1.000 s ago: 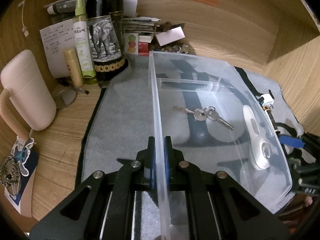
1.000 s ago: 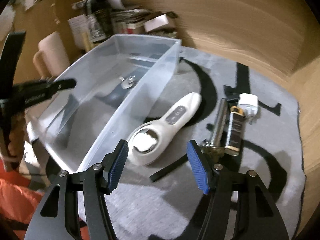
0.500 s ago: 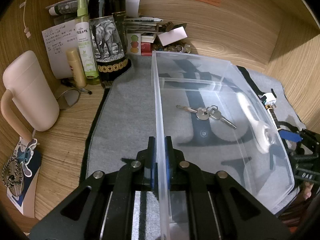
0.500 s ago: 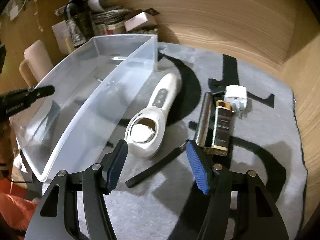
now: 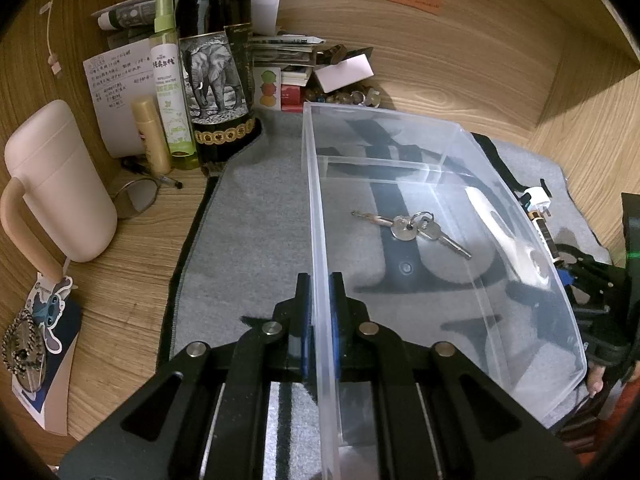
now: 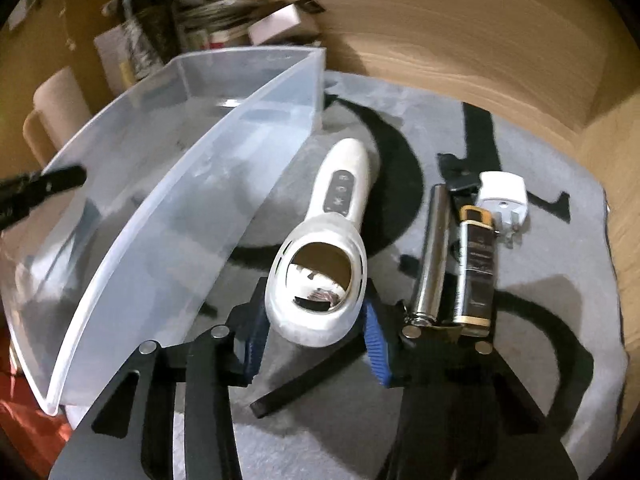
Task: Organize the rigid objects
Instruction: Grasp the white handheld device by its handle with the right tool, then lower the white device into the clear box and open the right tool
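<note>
White handheld device (image 6: 325,268) lies on the grey mat (image 6: 520,360) with its round ringed head between the blue pads of the right gripper (image 6: 316,338); the jaws stand wide on either side of that head, and whether the pads touch it I cannot tell; its handle, with a dark button panel, points away from the gripper; just left of it runs the long wall of the clear plastic bin (image 6: 168,216); just right of the gripper's right finger lie a silver cylinder (image 6: 431,256) and a dark, gold-trimmed lighter (image 6: 476,268) side by side, with a white plug adapter (image 6: 502,196) beyond them; writing on the lighter is too small to read.

Left gripper (image 5: 319,320) is closed on the bin's near long wall, one pad on each side; ahead of it inside the bin lies a bunch of keys (image 5: 412,228); further ahead and left stand a dark bottle (image 5: 216,60) with an elephant label and a green spray bottle (image 5: 172,92) marked "REPELLENT WATER".
</note>
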